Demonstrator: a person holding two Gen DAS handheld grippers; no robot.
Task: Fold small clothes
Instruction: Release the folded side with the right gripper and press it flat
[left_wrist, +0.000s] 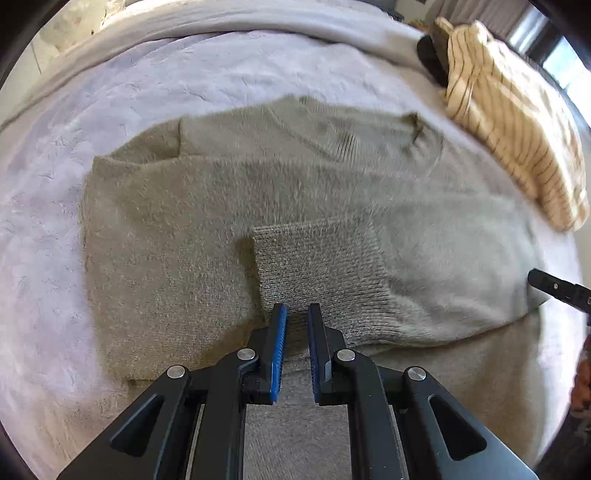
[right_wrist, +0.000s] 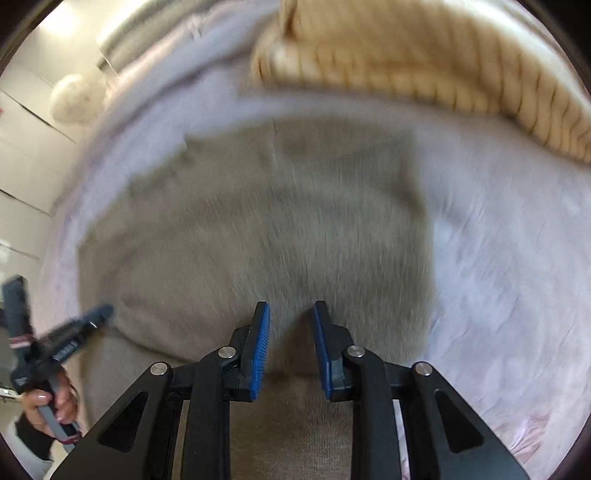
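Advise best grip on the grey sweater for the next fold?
Take the grey sweater at its bottom hem, nearest the left gripper, coming in low from the near side. Its ribbed cuff is already folded across the body, so the hem edge is free.

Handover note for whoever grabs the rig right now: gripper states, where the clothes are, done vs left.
Left hand-held gripper: open, empty, jaws either side of the ribbed cuff, contact unclear.
Right hand-held gripper: open, empty, low over the grey sweater's near edge; this view is motion-blurred.
Sweater lies flat on the lilac blanket, both sleeves folded across the body. Striped cream garment sits bunched at the far right.
Done: sleeves in.
Left: probably fold the body over, then handle the striped piece.
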